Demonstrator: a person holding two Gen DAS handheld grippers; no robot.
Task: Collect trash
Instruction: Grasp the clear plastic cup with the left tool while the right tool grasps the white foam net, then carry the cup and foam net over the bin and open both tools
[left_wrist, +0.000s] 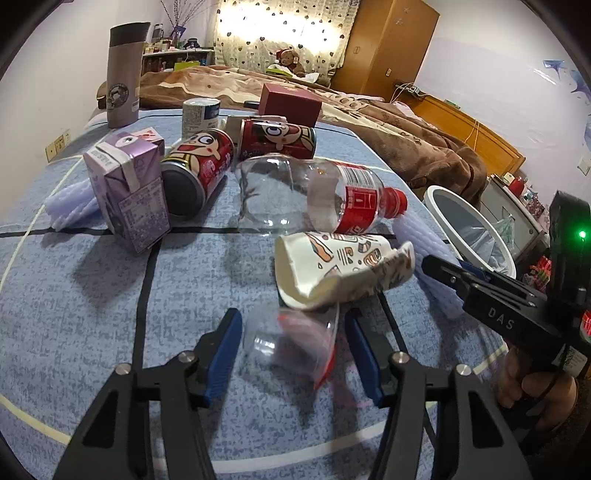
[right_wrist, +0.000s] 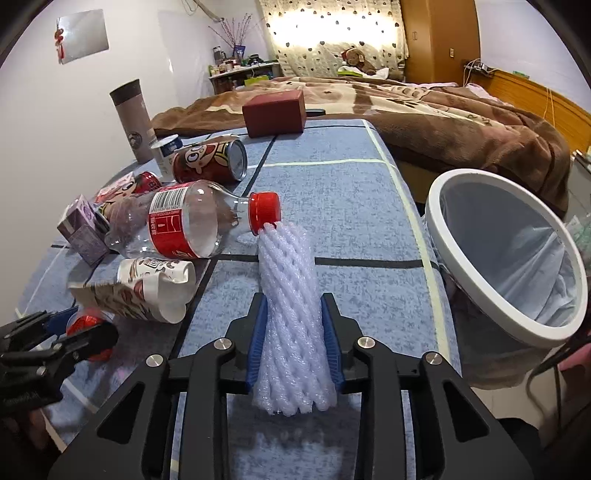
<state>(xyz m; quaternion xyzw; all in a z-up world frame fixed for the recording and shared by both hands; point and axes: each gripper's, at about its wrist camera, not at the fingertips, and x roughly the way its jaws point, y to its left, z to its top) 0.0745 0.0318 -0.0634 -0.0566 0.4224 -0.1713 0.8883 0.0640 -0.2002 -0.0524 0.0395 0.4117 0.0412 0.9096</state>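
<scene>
A clear plastic cup with a red rim (left_wrist: 291, 343) lies on its side on the blue mat, and my left gripper (left_wrist: 291, 321) is shut on it, blue pads against its two sides. My right gripper (right_wrist: 292, 301) is shut on a white foam net sleeve (right_wrist: 288, 280), which is pinched to a waist between the pads. Just beyond the clear cup lies a crumpled paper cup (left_wrist: 332, 266). Behind that, an empty cola bottle (left_wrist: 332, 195) with a red cap rests on its side. Two red cans (left_wrist: 199, 162) and a purple carton (left_wrist: 125, 188) sit farther left.
A white-rimmed bin (right_wrist: 476, 173) with a liner stands off the mat's right edge. A second foam net (left_wrist: 70, 203) lies behind the carton. A grey thermos (left_wrist: 123, 74), a yogurt cup (left_wrist: 201, 110) and a red box (left_wrist: 290, 99) stand at the back, before a brown blanket.
</scene>
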